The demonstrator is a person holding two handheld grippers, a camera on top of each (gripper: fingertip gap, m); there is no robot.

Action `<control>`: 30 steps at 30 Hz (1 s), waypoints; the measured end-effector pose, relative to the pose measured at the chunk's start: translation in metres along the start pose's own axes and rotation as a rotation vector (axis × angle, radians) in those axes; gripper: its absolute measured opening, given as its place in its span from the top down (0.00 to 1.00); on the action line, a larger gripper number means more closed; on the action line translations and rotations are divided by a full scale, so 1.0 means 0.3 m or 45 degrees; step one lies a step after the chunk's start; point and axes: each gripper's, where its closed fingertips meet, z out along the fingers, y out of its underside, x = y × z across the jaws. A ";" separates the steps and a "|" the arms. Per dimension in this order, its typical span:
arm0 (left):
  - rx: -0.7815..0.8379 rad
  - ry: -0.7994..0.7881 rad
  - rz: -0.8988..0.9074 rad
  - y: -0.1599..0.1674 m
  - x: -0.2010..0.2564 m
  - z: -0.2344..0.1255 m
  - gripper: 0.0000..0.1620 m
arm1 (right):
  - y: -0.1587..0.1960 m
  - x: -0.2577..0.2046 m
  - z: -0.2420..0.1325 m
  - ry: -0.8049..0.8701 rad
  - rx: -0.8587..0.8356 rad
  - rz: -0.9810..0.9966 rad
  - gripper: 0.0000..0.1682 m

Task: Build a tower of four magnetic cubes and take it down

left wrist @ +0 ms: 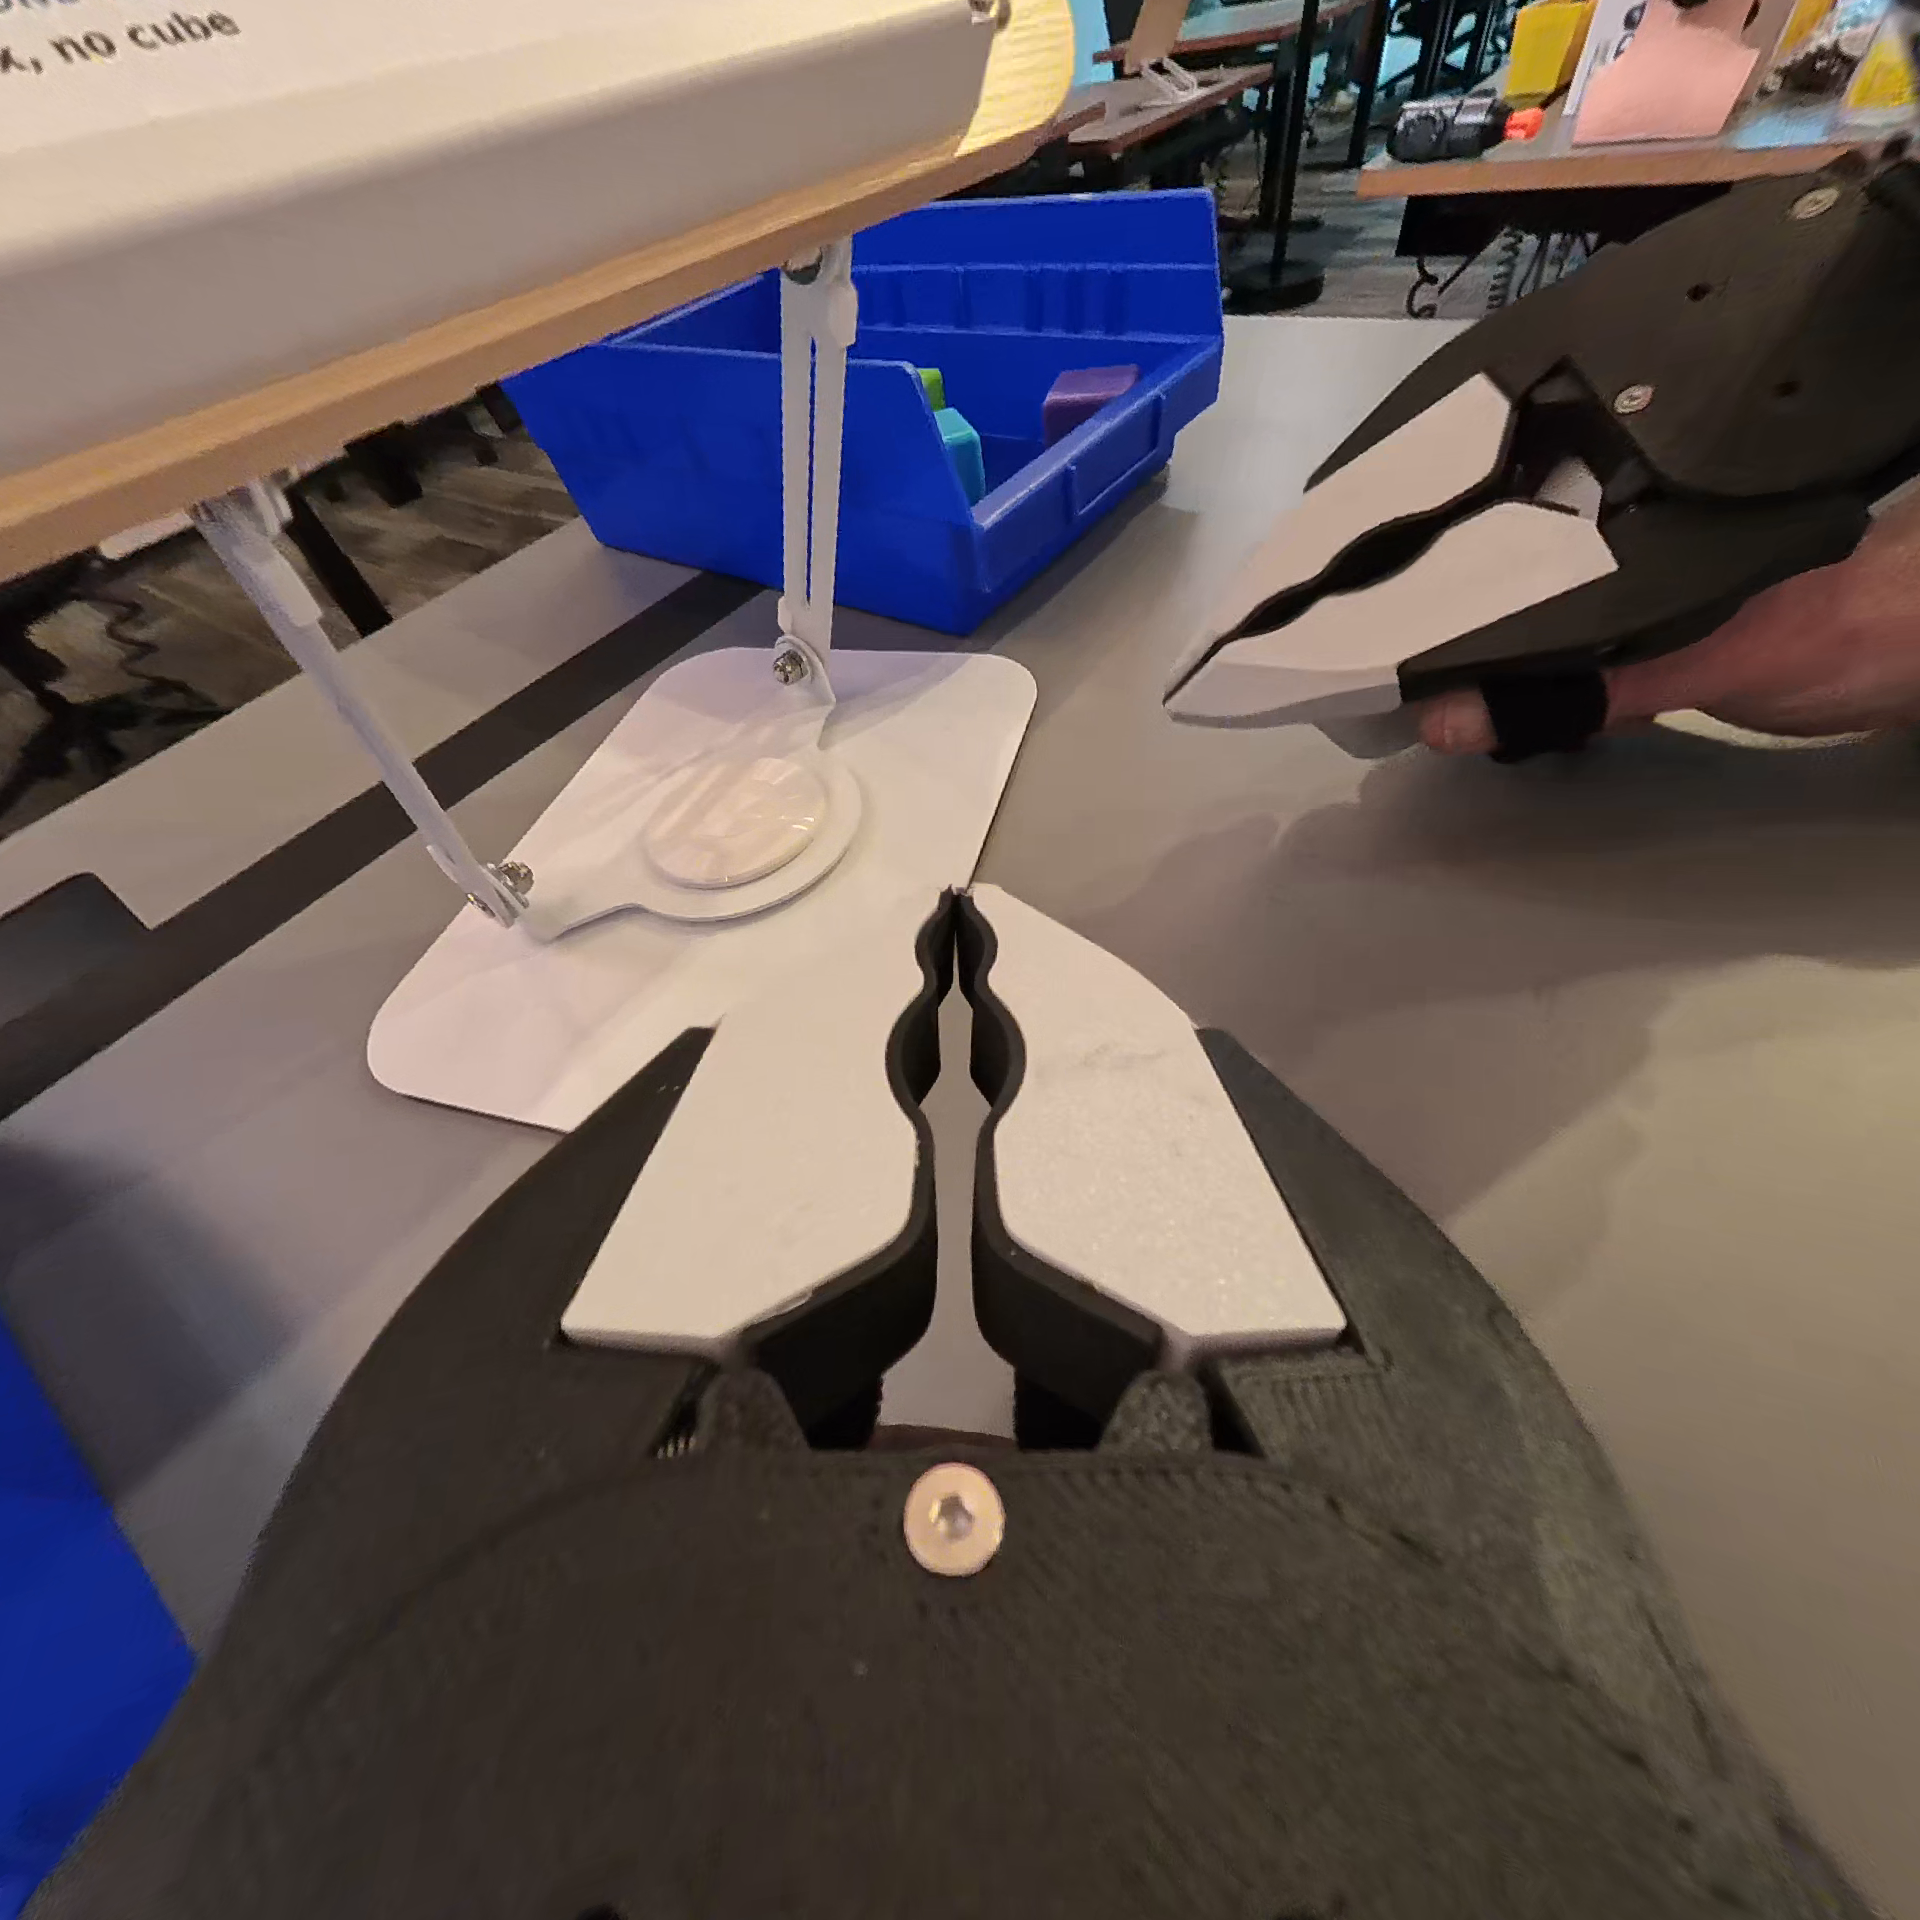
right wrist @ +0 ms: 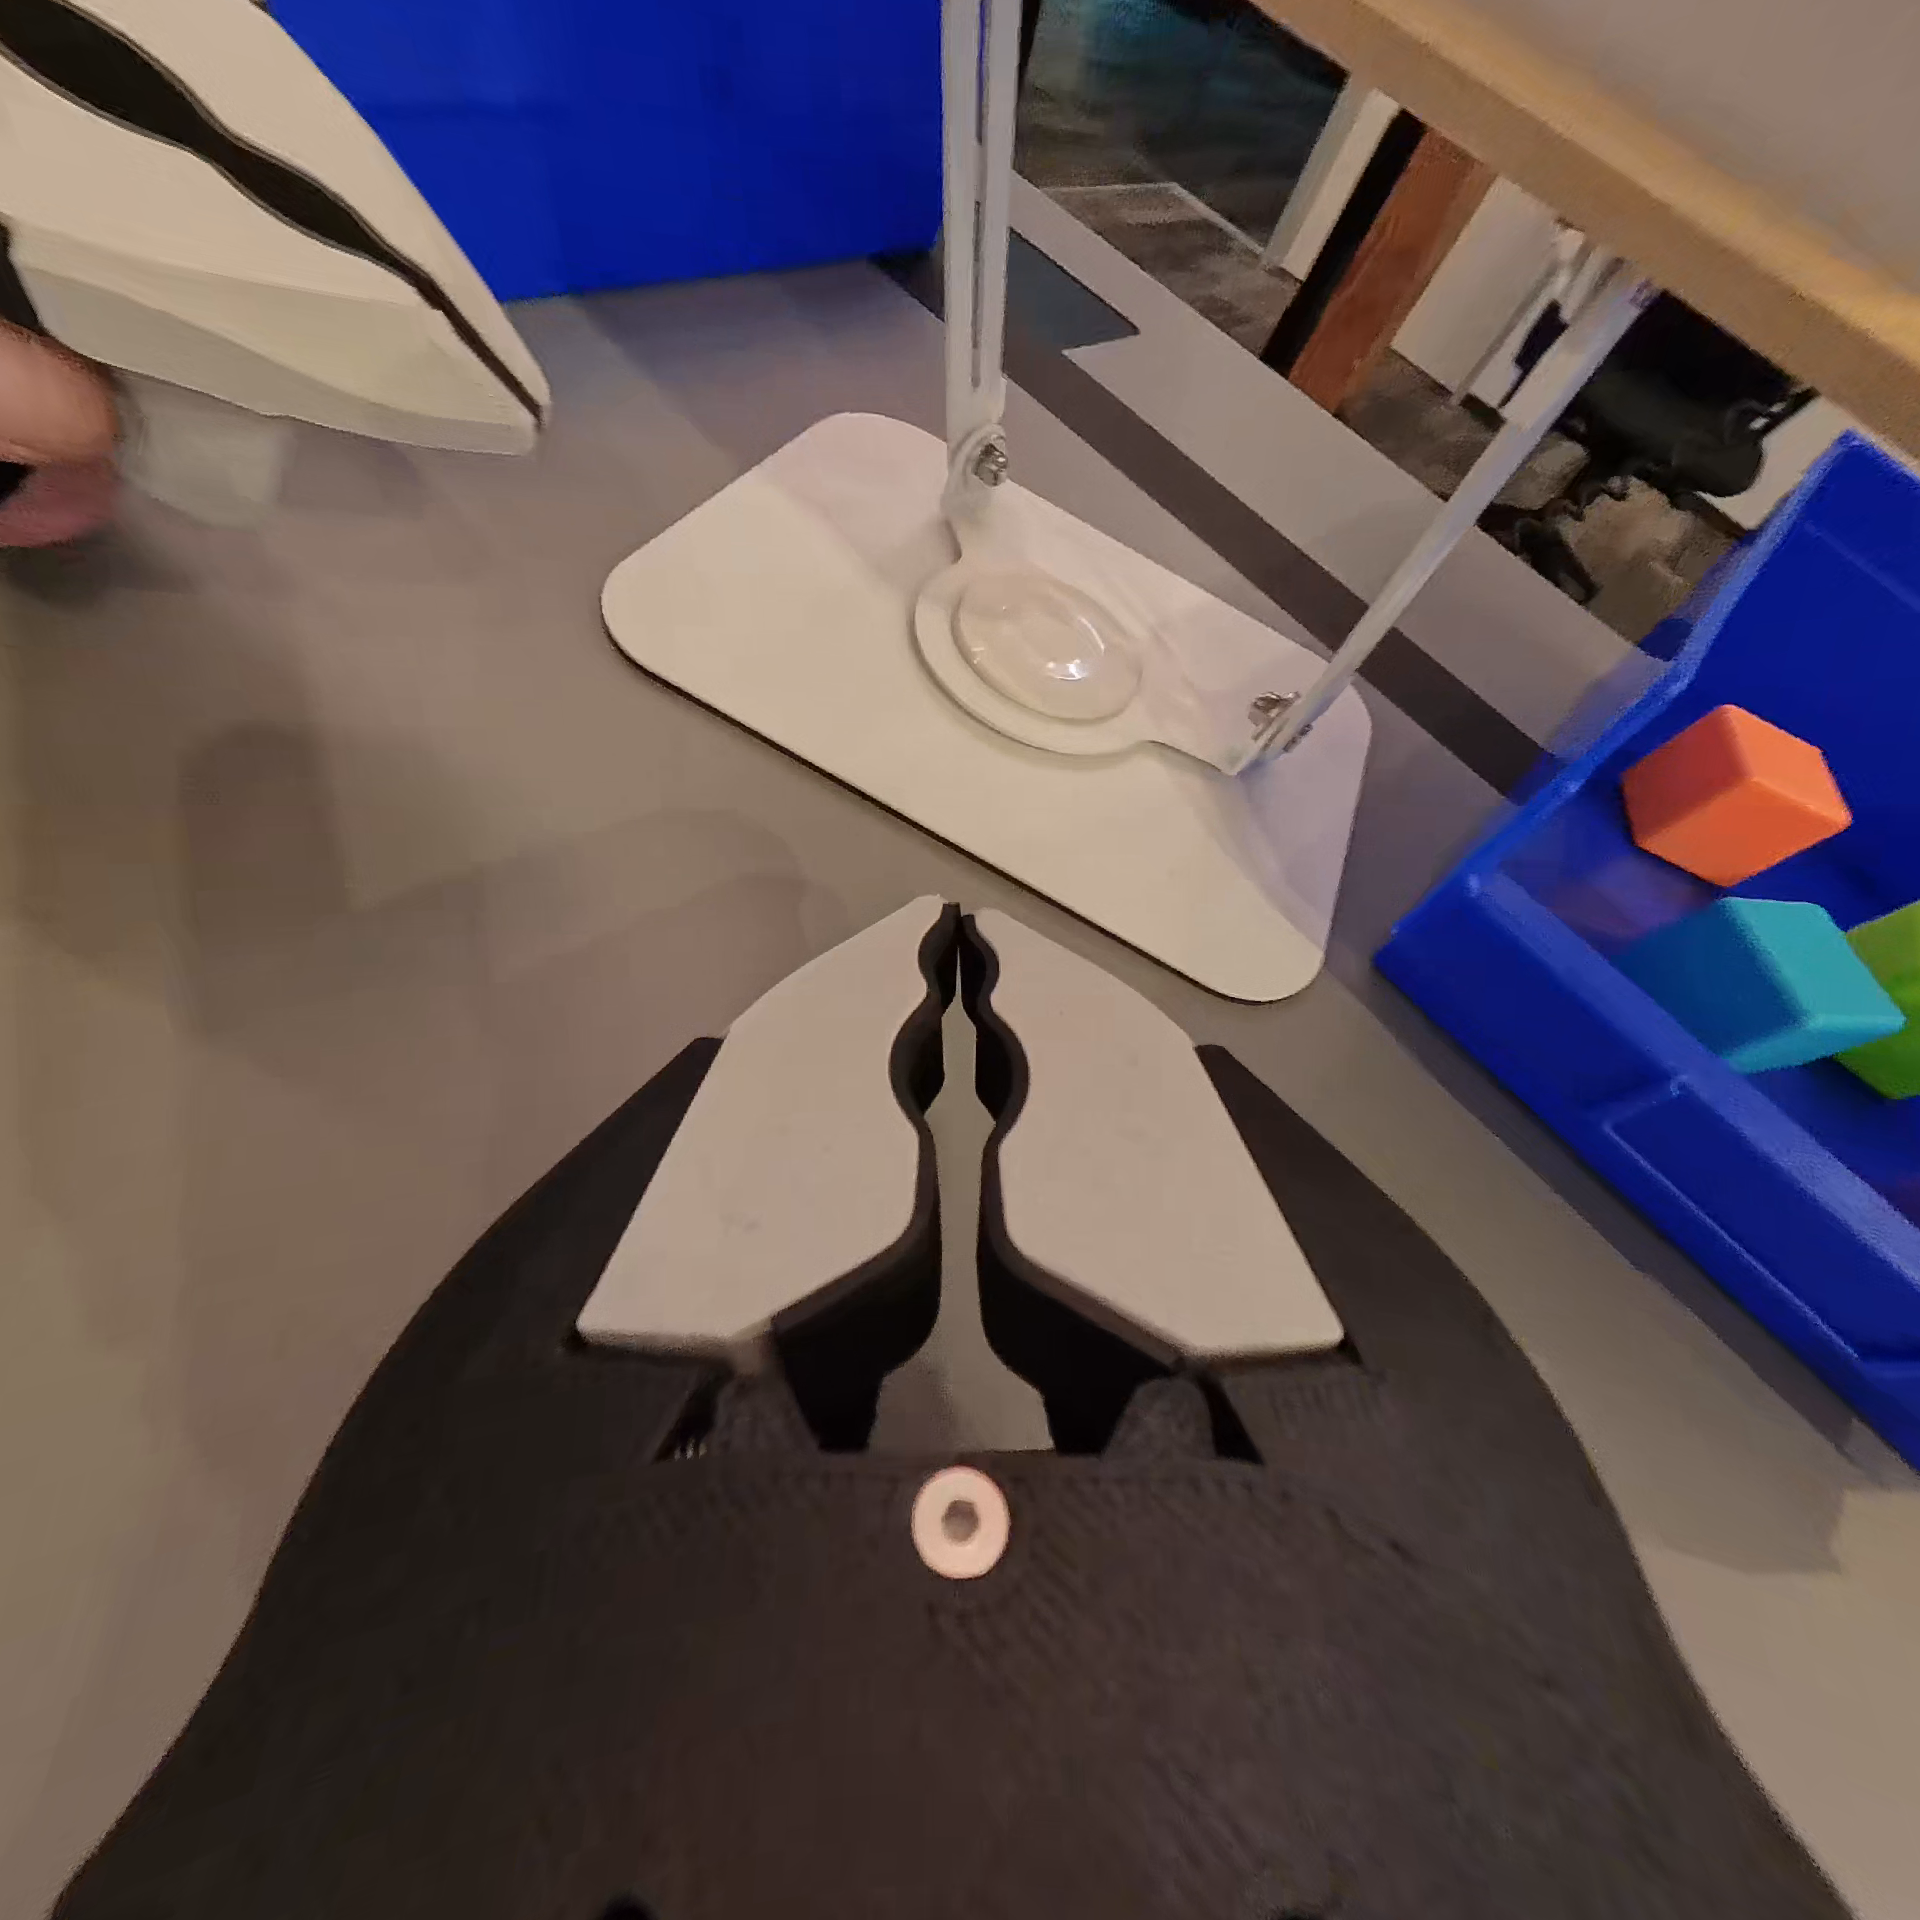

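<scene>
Several magnetic cubes lie in a blue bin (right wrist: pixel 1558 1049): an orange cube (right wrist: pixel 1735 795), a teal cube (right wrist: pixel 1766 982) and a green cube (right wrist: pixel 1886 997). In the left wrist view the same bin (left wrist: pixel 727 447) shows a purple cube (left wrist: pixel 1086 400), the teal cube (left wrist: pixel 961 442) and the green cube (left wrist: pixel 928 382). My left gripper (left wrist: pixel 956 904) is shut and empty, low over the grey table beside the white stand base (left wrist: pixel 914 717). My right gripper (right wrist: pixel 958 920) is shut and empty, just short of the same base (right wrist: pixel 779 623). Each gripper shows in the other's view, the right one (left wrist: pixel 1184 696) and the left one (right wrist: pixel 535 405).
A white stand with two thin legs (left wrist: pixel 816 457) holds a wooden board with a white sign (left wrist: pixel 416 208) above the base. A second blue bin (right wrist: pixel 623 135) stands behind the left gripper and shows at the lower left of the left wrist view (left wrist: pixel 62 1558). Other tables stand in the background. My right fingertips sit around 11 cm from my left ones. My right tips are roughly 25 cm from the teal cube (right wrist: pixel 1766 982).
</scene>
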 end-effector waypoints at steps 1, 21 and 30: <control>0.008 -0.005 0.009 -0.002 0.002 0.001 1.00 | 0.001 -0.004 -0.001 -0.012 0.002 0.004 1.00; -0.027 -0.121 0.004 0.014 -0.036 0.010 0.98 | 0.018 0.035 -0.012 0.052 0.014 -0.090 0.99; -0.021 -0.153 0.003 0.013 -0.051 0.006 0.98 | 0.016 0.050 -0.015 0.073 0.024 -0.100 0.98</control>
